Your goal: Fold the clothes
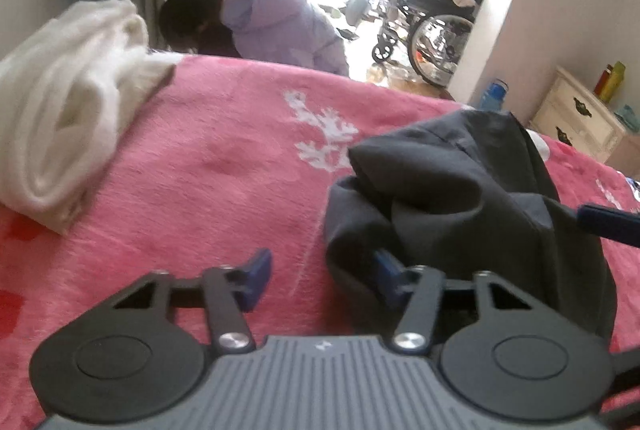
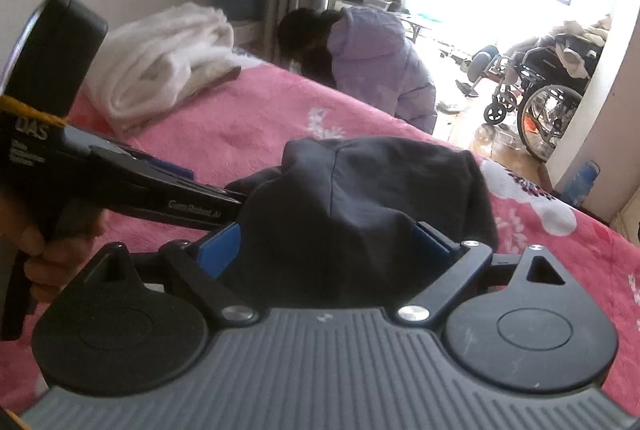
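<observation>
L gripper [image 1: 322, 276] spread, right finger at dark garment [image 1: 460, 198] edge | R gripper [image 2: 326, 244] spread around garment bunch | white towel [image 1: 68, 122] far-left on pink blanket [image 1: 224, 166] | person [image 1: 276, 18], wheelchair [image 1: 432, 30] behind

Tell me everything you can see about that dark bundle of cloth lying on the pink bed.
The dark charcoal cloth garment is a soft, matte fabric, crumpled into a loose heap with deep folds and one visible seam. It rests on the pink fleecy blanket, not yet folded flat. The right tongs are open with the bundle bulging between their blue pads. The left tongs are open too, one blue pad against the heap's near edge. Which kind of garment it is cannot be told.
</observation>
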Action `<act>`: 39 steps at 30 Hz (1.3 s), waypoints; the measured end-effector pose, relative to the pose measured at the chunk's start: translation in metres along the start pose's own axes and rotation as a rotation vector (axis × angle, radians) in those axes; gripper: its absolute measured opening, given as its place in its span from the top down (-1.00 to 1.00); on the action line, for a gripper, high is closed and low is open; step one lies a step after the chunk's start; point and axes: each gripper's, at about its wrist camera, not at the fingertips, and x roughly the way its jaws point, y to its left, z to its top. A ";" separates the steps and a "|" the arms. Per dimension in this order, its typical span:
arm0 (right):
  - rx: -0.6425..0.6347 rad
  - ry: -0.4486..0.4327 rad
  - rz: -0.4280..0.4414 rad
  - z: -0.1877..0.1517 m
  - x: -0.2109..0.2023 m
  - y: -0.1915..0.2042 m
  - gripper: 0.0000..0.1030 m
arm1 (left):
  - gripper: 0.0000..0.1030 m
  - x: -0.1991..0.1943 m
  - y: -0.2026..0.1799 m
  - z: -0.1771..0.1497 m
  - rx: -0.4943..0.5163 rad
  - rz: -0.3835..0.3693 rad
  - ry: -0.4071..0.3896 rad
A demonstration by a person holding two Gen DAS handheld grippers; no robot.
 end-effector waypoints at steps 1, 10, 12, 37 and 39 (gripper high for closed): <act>0.006 0.018 -0.002 0.001 0.005 -0.001 -0.49 | 0.25 0.003 -0.001 0.000 0.004 -0.016 0.007; 0.182 0.062 -0.016 -0.010 0.004 -0.042 0.80 | 0.86 0.008 -0.011 -0.002 0.023 -0.050 0.003; 0.215 0.058 -0.027 -0.014 -0.001 -0.052 0.87 | 0.86 0.007 -0.012 -0.002 0.025 -0.046 0.000; 0.571 0.209 -0.200 -0.128 -0.106 -0.131 0.90 | 0.95 -0.019 -0.040 -0.020 0.098 -0.069 0.071; 0.597 0.230 -0.205 -0.140 -0.114 -0.133 0.90 | 0.95 -0.026 -0.038 -0.022 0.111 -0.067 0.077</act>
